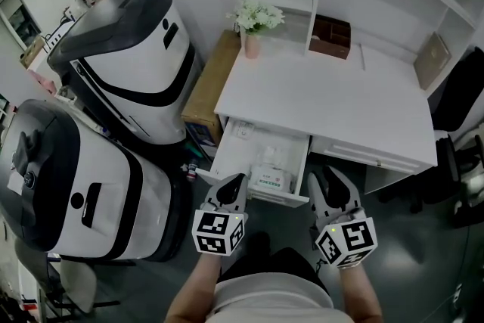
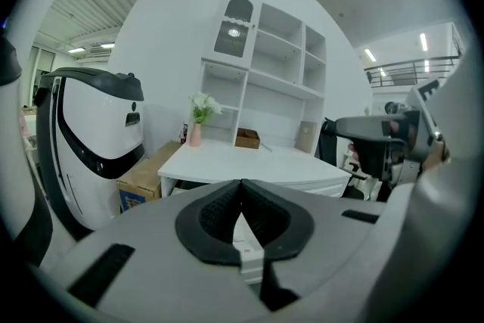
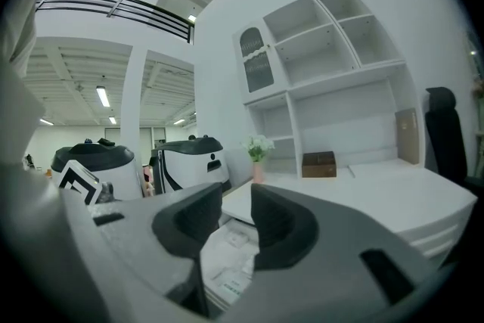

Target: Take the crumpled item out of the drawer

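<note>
The white desk's drawer (image 1: 227, 146) stands pulled open in the head view. Inside lie a pale crumpled item (image 1: 270, 156), a flat packet with a green label (image 1: 272, 178) near the front, and a small white thing (image 1: 243, 130) at the back. My left gripper (image 1: 233, 182) hovers just before the drawer's front left corner; its jaws meet at the tips with nothing in them (image 2: 242, 184). My right gripper (image 1: 330, 178) hangs to the right of the drawer front, open and empty (image 3: 236, 197). The drawer's contents (image 3: 227, 257) show through its gap.
On the desk top (image 1: 333, 98) stand a pink vase with white flowers (image 1: 253, 30) and a brown box (image 1: 330, 38); a tan board (image 1: 432, 60) leans at the right. A cardboard box (image 1: 208, 83), two large white-and-black machines (image 1: 128, 57) (image 1: 68, 185) at left, a black chair (image 1: 461, 98) at right.
</note>
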A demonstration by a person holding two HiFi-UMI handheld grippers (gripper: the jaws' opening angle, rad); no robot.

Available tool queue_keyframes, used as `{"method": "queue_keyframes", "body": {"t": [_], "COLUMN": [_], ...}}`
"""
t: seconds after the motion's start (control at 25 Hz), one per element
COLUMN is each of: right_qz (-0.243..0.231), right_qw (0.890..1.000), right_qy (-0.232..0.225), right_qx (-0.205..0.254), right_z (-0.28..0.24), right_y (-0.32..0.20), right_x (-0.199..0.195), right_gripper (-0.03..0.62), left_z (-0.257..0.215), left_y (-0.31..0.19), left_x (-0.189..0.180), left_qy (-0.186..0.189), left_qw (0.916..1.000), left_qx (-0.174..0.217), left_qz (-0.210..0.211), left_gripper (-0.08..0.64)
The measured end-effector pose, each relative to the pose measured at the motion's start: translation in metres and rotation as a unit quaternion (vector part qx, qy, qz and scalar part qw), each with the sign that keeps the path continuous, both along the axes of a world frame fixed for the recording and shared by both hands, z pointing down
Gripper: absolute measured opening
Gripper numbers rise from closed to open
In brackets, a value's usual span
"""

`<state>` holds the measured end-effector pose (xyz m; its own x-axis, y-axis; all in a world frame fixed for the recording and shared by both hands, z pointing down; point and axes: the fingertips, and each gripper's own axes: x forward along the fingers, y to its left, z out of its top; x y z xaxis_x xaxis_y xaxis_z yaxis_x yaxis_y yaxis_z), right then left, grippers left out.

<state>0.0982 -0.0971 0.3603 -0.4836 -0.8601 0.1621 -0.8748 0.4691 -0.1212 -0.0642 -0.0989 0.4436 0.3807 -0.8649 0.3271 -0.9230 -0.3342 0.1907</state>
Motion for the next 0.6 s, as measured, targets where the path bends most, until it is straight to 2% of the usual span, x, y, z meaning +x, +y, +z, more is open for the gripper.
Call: {"method": "queue_keyframes", "body": {"t": [0.36, 0.6], "right_qz": [-0.021, -0.044], "right_qw": [1.0, 0.999], "right_qy": [0.006, 0.009], "right_qx": [0.002, 0.002], "right_z": [0.0, 0.001], "right_y": [-0.015, -0.033], "right_x": [-0.009, -0.014], "right_gripper": [0.104, 0.104], "left_z": [-0.001, -0.002], "left_y": [-0.007, -0.017], "left_x": [-0.01, -0.02], "left_qy": [-0.001, -0.002], "left_qw": [0.9999, 0.9992], "left_qx": [0.003, 0.003], "left_qz": [-0.015, -0.039], "left_gripper": [-0.006, -0.006]}}
